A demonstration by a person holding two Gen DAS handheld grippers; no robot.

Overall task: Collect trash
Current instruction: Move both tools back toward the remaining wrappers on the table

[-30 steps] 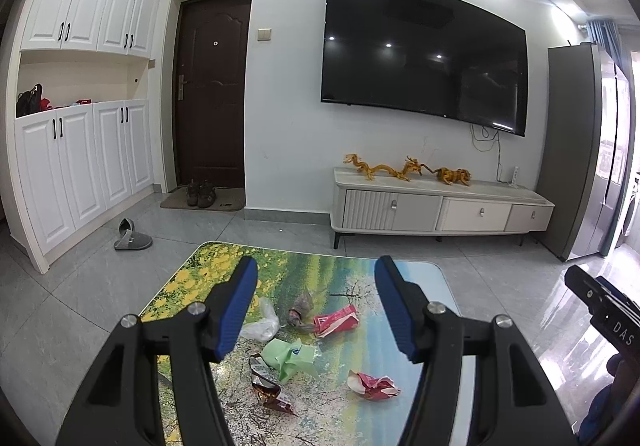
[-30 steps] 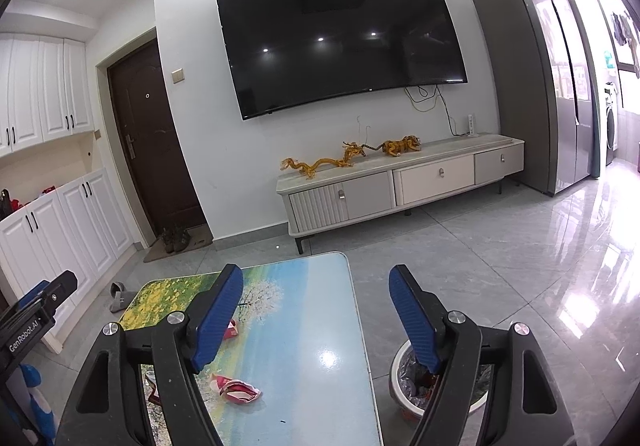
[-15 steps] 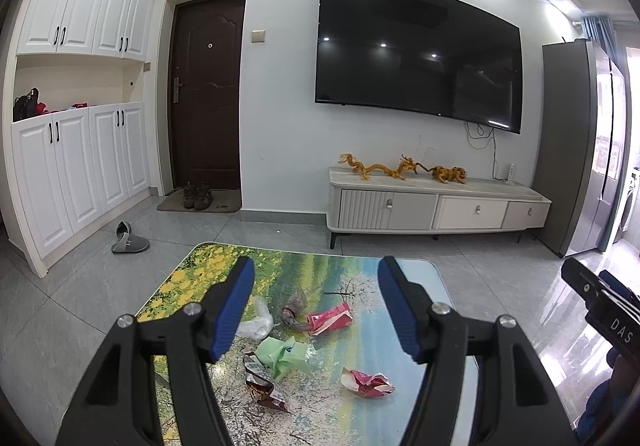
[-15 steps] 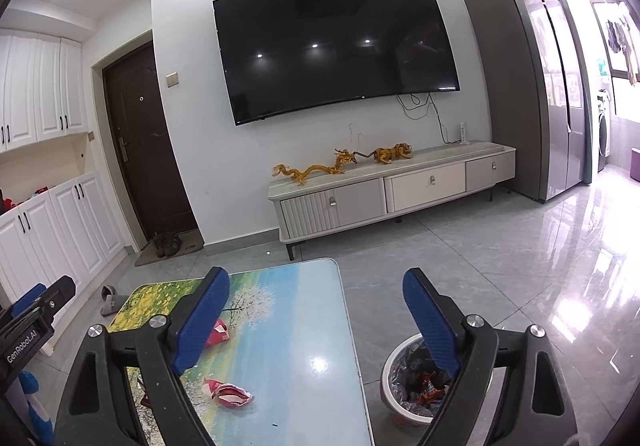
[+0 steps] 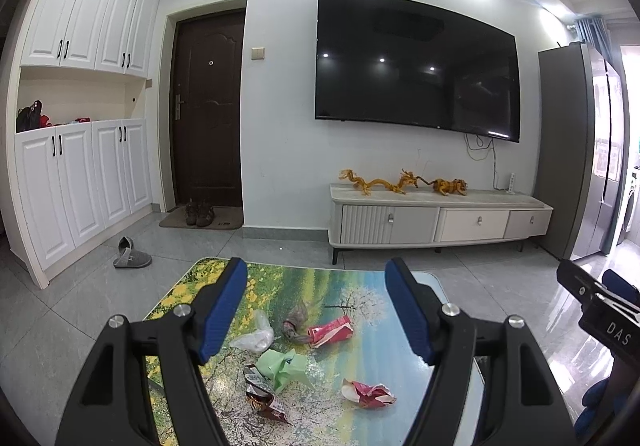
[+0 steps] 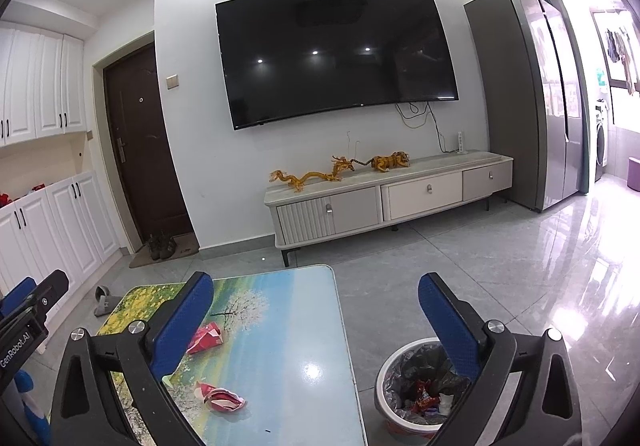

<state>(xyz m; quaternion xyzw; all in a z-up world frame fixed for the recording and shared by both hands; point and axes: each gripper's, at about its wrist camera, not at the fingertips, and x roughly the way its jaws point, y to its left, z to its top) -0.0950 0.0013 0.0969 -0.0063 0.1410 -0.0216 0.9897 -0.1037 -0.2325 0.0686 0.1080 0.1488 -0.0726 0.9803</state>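
Note:
Several pieces of trash lie on the picture-printed table (image 5: 352, 286): a clear plastic wrapper (image 5: 256, 336), a grey crumpled scrap (image 5: 295, 320), a red packet (image 5: 331, 330), a green paper (image 5: 282, 364), a brown snack wrapper (image 5: 266, 400) and a red-white crumpled wrapper (image 5: 368, 393). My left gripper (image 5: 316, 310) is open and empty above them. My right gripper (image 6: 316, 320) is open and empty above the table's right part (image 6: 288, 326). The red packet (image 6: 204, 338) and the red-white wrapper (image 6: 220, 396) show there too. A lined trash bin (image 6: 416, 386) with trash inside stands on the floor right of the table.
A TV cabinet (image 5: 436, 220) with golden figurines stands against the far wall under a large TV (image 5: 416, 66). A grey slipper (image 5: 130, 256) lies on the floor at left, near white cupboards (image 5: 80, 182). A tall fridge (image 6: 532, 102) stands at right.
Both grippers have risen and tilted slightly, so more of the table and the bin shows. Both stay open and empty. The trash has not moved.

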